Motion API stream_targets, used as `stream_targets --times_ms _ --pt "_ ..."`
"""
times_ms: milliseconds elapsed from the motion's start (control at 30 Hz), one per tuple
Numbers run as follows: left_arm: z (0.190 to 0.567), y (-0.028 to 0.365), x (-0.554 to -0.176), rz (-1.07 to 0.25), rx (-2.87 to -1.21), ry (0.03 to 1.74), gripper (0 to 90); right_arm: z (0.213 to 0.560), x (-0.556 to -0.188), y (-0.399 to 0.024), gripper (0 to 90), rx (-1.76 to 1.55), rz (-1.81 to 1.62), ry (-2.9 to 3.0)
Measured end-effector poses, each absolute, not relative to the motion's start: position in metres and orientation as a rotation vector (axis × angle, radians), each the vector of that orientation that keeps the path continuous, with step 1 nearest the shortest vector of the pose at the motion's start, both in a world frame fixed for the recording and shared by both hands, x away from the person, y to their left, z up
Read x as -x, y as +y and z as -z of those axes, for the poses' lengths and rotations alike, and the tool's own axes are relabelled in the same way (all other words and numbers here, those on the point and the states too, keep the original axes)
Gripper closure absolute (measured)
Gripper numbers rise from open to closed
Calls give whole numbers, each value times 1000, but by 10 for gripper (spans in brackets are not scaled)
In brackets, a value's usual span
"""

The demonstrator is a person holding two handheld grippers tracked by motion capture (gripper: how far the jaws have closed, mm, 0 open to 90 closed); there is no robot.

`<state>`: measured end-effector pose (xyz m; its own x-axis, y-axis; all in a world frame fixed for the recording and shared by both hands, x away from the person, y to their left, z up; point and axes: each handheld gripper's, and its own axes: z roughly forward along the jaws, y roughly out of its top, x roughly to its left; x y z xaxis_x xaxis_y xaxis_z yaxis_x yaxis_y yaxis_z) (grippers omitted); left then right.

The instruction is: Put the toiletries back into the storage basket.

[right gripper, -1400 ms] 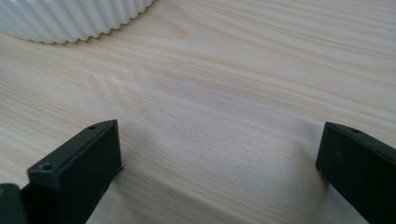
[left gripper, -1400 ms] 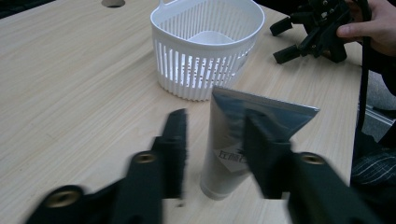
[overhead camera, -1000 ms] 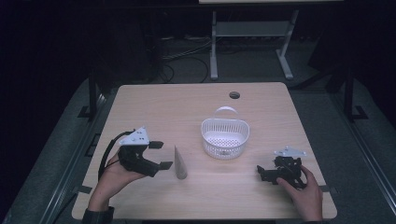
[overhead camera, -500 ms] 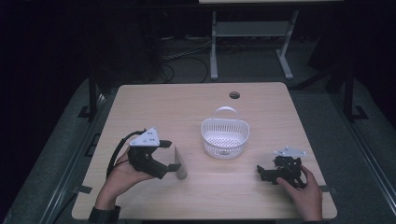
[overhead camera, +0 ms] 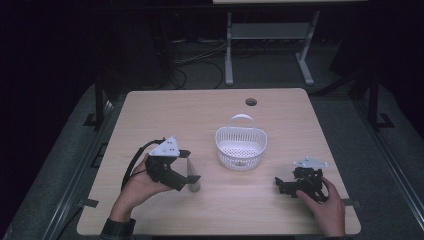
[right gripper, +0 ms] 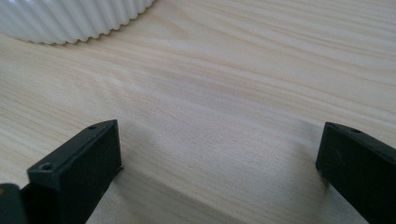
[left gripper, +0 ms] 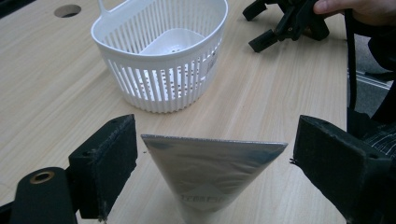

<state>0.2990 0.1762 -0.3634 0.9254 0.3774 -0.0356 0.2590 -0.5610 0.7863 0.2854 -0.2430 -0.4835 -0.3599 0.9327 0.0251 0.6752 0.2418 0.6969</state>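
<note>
- Left gripper (overhead camera: 190, 169), near-left of the table (overhead camera: 165, 112): held in the person's left hand (overhead camera: 137, 186), grey plate on top, cable looping back over the wrist. Its jaws stand wide apart, one on each side of the tube, gripping nothing; in the left gripper view a gap shows between each pad and the tube's edges.
- Tube (left gripper: 212, 175): a silvery squeeze tube lying on the table between the left jaws, its flat crimped end pointing toward the basket. In the high view it lies just left of the table's middle, near the front edge (overhead camera: 192, 176).
- Right gripper (overhead camera: 281, 183), near-right of the table: held low by the right hand (overhead camera: 325, 202), jaws pointing left. In the right gripper view the two jaws are spread wide over bare wood with nothing between them.
- Basket (overhead camera: 241, 148), mid-table: a white slotted plastic basket with a loop handle on its far rim, standing upright, apart from both grippers. Its lower wall shows at the top left of the right gripper view (right gripper: 70, 18).
- Hole (overhead camera: 251, 102): a round cable hole in the tabletop beyond the basket.
</note>
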Motion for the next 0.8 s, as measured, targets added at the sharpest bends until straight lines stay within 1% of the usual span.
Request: stream_targets --times_ms 700,800 --pt "372 166 -307 -141 -2226 456 154 484 -285 -243 0 -1473 -885 2125" --pt "372 166 -307 -138 -2225 457 191 484 -285 -243 0 -1473 -885 2126"
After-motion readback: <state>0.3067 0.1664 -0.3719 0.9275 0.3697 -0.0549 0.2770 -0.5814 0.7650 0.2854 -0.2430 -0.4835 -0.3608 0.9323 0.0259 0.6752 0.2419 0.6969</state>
